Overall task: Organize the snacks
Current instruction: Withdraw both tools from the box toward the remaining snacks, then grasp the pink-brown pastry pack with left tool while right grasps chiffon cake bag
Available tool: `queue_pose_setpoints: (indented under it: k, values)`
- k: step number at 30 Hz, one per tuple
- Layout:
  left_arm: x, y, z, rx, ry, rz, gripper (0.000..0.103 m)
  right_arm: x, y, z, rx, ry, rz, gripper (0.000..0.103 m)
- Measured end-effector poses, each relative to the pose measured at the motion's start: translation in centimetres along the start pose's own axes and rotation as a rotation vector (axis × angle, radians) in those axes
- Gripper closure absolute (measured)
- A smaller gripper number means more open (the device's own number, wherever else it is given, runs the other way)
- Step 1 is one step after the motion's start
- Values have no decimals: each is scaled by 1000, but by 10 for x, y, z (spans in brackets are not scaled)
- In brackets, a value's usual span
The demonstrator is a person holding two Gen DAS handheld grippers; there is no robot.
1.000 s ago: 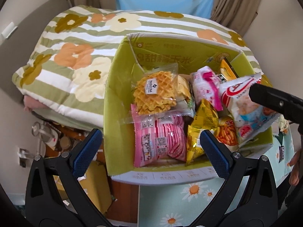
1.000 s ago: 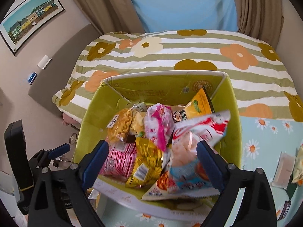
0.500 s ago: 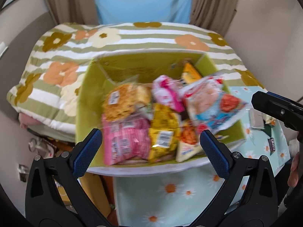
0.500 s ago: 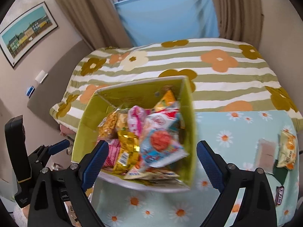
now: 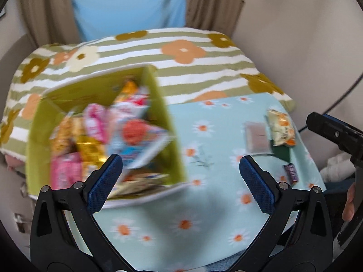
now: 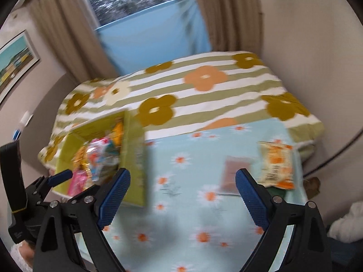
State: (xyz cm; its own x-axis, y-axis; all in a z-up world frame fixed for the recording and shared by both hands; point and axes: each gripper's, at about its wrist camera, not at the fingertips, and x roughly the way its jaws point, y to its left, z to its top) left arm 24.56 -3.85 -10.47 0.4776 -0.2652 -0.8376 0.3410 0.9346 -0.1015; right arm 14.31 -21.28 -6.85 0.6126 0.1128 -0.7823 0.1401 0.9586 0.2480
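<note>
Grippers both stand spread and hold nothing: left gripper (image 5: 180, 176) and right gripper (image 6: 182, 191), with ribbed blue pads (image 5: 104, 182), hover over a daisy-print cloth (image 5: 211, 204). Left on it sits a green cardboard box (image 5: 172, 136) heaped with crinkly snacks (image 5: 95, 136). Far right lie a chip bag (image 6: 275, 165), a flat pink packet (image 6: 232, 174) and a small purple bar (image 5: 291, 172).

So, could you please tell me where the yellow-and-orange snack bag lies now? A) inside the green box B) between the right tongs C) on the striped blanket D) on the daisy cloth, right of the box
D: the yellow-and-orange snack bag lies on the daisy cloth, well right of the green box, held by neither tongs.
</note>
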Motion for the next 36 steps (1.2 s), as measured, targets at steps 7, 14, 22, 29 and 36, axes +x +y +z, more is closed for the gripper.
queue_pose_setpoints:
  k: [7, 14, 22, 29, 36]
  values:
    - [40, -83, 6, 23, 37, -50, 1, -9, -84, -4, 69, 25, -28, 11]
    - [88, -140, 9, 20, 116, -67, 1, 9, -144, -8, 89, 97, -45, 11]
    - [154, -175, 16, 42, 198, -72, 1, 46, -176, -10, 129, 164, -25, 11]
    - [212, -186, 18, 61, 272, -53, 1, 89, -189, -7, 138, 228, -18, 11]
    - [248, -194, 15, 84, 329, -35, 11, 122, -198, -6, 166, 280, -17, 11]
